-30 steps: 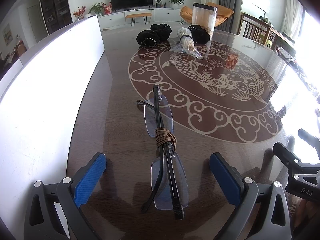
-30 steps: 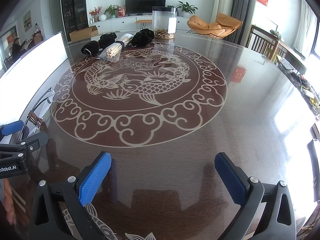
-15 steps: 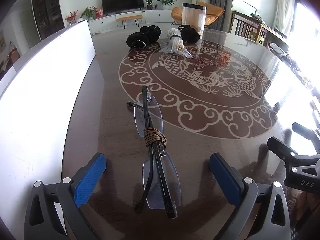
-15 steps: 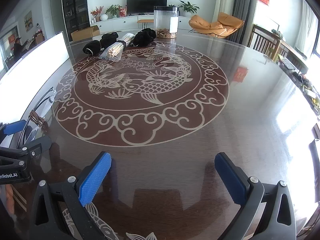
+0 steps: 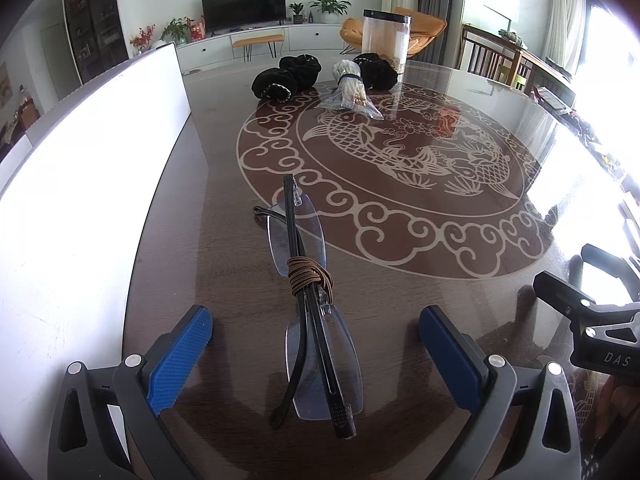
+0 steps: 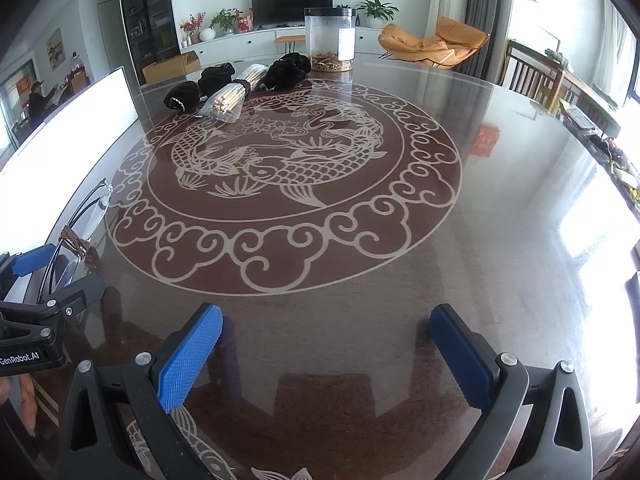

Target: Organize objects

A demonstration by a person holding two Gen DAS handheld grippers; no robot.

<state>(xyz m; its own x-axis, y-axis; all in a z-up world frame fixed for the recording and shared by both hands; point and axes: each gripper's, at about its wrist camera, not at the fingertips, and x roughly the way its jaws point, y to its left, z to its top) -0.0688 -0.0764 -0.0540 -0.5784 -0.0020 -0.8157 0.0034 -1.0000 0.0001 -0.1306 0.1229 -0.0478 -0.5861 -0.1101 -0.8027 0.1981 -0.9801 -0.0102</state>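
Note:
Folded rimless glasses (image 5: 310, 304) with black arms and a brown cord wound round the middle lie on the dark table (image 5: 400, 300), their near end between the pads of my open left gripper (image 5: 316, 344). In the right wrist view the glasses (image 6: 76, 240) show at the far left. My right gripper (image 6: 326, 344) is open and empty over bare table. A bag of sticks (image 5: 350, 92), black cloth bundles (image 5: 288, 76) and a clear jar (image 5: 386, 42) stand at the far side.
A white board (image 5: 80, 200) runs along the table's left edge. The right gripper's body (image 5: 592, 328) shows at the right of the left wrist view. Chairs and a side table (image 6: 560, 80) stand beyond the far right rim.
The left gripper has turned slightly, so the glasses sit a little differently between its pads. The right gripper has barely moved. Both stay open.

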